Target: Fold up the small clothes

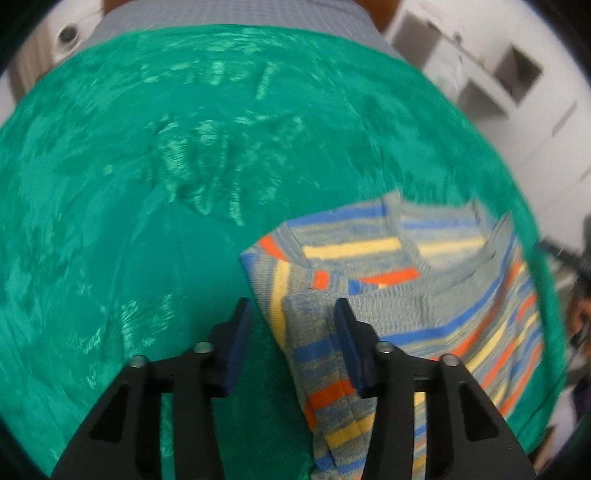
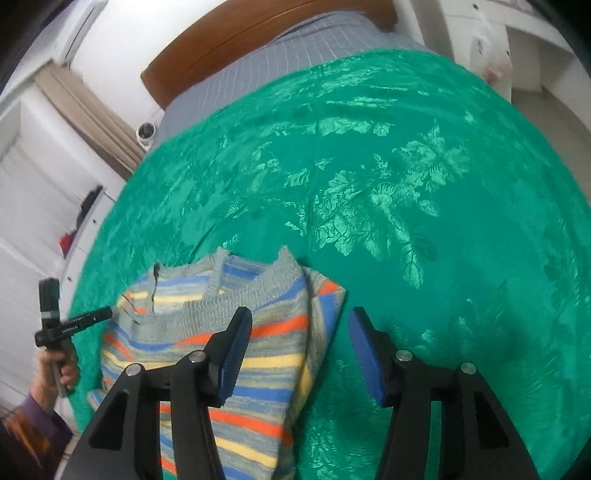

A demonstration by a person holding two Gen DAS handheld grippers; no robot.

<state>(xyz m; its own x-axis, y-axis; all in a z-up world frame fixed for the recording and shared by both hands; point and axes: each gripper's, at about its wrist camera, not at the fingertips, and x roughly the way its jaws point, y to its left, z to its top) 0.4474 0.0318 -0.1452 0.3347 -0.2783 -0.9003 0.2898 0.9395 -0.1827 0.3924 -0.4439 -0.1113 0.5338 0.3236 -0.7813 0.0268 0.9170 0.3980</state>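
**Q:** What took up most of the scene?

**A:** A green bedspread [image 2: 369, 184] with a shiny leaf pattern covered a bed. A grey checked sheet [image 2: 295, 48] and a wooden headboard [image 2: 258, 22] showed at the far end, with white shelving [image 1: 498, 74] off to one side.

**Q:** Where was the garment?

**A:** A small striped sweater [image 2: 258, 332], grey with blue, yellow and orange bands, lay on the bedspread near its front edge. Its neckline pointed towards the headboard, so its long axis ran away from the viewer. One sleeve [image 1: 325, 362] was folded in across the body.

**Q:** How did the grippers stand to it?

**A:** The sweater lay between them. The left gripper [image 1: 291, 343] hung over the sweater's left edge, jaws apart, with the folded sleeve in the gap between them but not pinched. The right gripper [image 2: 299, 347] was over the sweater's right edge, jaws wide apart, holding nothing. I judged both about equally near.

**Q:** Anything in the way?

**A:** Nothing lay on the spread around the sweater. At the far left of the right wrist view, a hand [image 2: 59, 365] held a black device [image 2: 55, 317], beyond the bed's edge.
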